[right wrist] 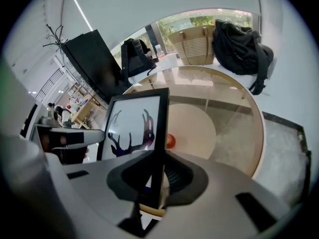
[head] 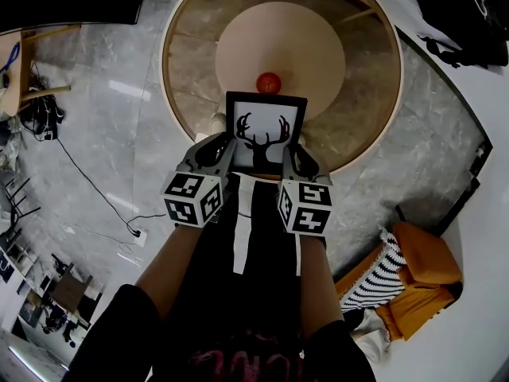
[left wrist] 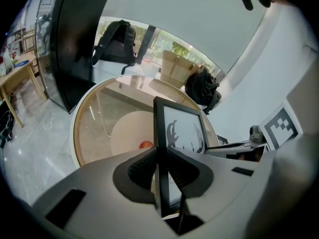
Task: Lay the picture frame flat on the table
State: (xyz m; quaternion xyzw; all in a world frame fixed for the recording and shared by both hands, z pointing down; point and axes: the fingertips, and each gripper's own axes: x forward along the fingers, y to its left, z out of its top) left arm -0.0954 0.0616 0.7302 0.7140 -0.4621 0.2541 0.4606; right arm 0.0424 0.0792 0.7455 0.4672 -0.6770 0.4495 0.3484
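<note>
A black picture frame (head: 265, 130) with a deer-head silhouette is held over the near edge of the round glass table (head: 169, 70), its picture face turned toward me. My left gripper (head: 225, 147) is shut on the frame's left edge, and my right gripper (head: 292, 159) is shut on its right edge. In the left gripper view the frame (left wrist: 180, 129) stands edge-on between the jaws of that gripper (left wrist: 162, 169). The right gripper view shows the frame (right wrist: 133, 128) the same way, pinched by the right gripper (right wrist: 156, 176).
A small red ball (head: 269, 82) lies on the table beyond the frame, above the pale round base. An orange chair (head: 417, 270) with a striped cushion stands to the right. Black bags (right wrist: 240, 46) and a tan tote (right wrist: 190, 46) sit on the white counter behind. Cables run over the floor at left.
</note>
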